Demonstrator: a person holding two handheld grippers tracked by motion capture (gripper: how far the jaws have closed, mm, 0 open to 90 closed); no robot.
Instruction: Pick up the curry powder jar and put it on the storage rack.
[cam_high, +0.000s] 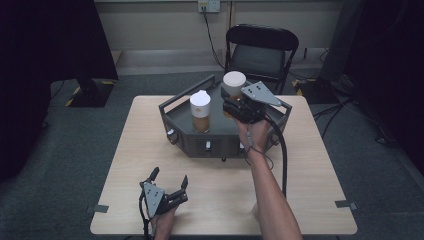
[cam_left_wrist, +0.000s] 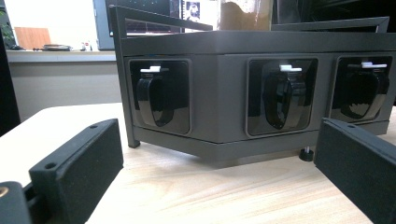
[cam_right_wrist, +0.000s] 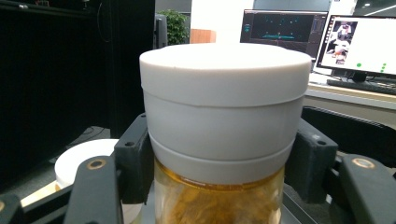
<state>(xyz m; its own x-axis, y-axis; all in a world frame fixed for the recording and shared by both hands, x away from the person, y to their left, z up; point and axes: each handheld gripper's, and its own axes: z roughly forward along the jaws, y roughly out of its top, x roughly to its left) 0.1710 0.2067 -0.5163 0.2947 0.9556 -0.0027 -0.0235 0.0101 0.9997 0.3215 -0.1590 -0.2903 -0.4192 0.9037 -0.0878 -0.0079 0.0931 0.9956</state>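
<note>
A dark six-sided tray stands at the far middle of the wooden table. My right gripper is shut on a glass jar with a white lid and brown contents, over the tray's right part. In the right gripper view the black pads press on both sides of this jar just under its lid. A second white-lidded jar stands upright in the tray to the left. My left gripper rests open near the table's front left, its jaws aimed at the tray's front wall.
A black folding chair stands behind the table. Dark screens flank the room on both sides. The tray's front wall has three recesses with black clips. Bare tabletop lies between the left gripper and the tray.
</note>
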